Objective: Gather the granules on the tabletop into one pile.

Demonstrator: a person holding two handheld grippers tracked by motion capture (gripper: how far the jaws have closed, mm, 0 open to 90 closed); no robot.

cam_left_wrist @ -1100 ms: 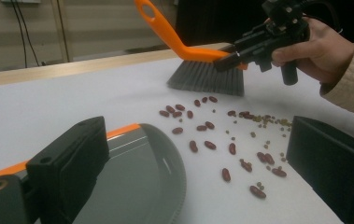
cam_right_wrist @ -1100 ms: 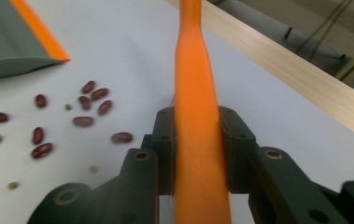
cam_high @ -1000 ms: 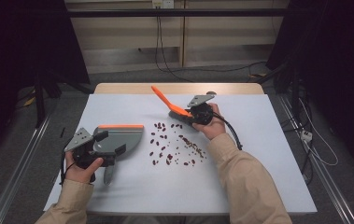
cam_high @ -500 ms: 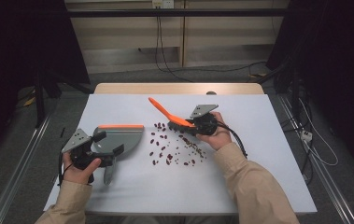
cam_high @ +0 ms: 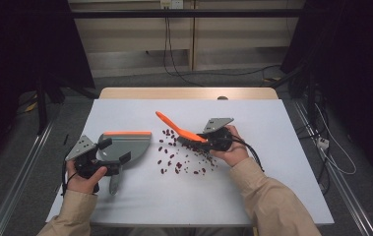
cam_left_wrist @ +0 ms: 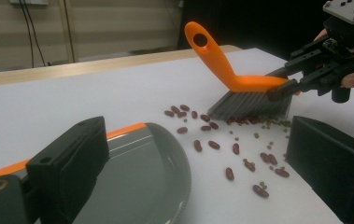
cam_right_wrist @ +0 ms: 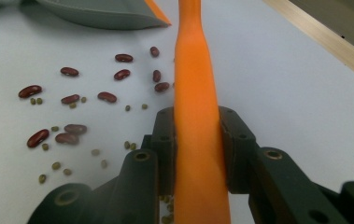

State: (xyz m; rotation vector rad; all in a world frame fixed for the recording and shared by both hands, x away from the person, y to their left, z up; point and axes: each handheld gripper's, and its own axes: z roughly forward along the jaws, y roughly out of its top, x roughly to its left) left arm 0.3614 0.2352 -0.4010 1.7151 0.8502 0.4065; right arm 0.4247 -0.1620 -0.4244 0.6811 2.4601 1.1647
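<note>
Right gripper (cam_high: 201,141) is clamped on the orange plastic hand brush with grey bristles (cam_left_wrist: 240,86); jaws squeeze both sides of its back. Bristles rest on the white table (cam_high: 282,187) at the right edge of the scattered dark red beans and small green beans (cam_high: 181,157). Left gripper (cam_high: 117,164) holds the grey plastic dustpan with orange lip (cam_high: 125,145) by its handle; pan is flat on the table just left of the beans. No readable brand, label or writing on any item.

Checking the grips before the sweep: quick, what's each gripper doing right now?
Left gripper: shut on the grey dustpan.
Right gripper: shut on the orange brush, bristles on the beans.
</note>
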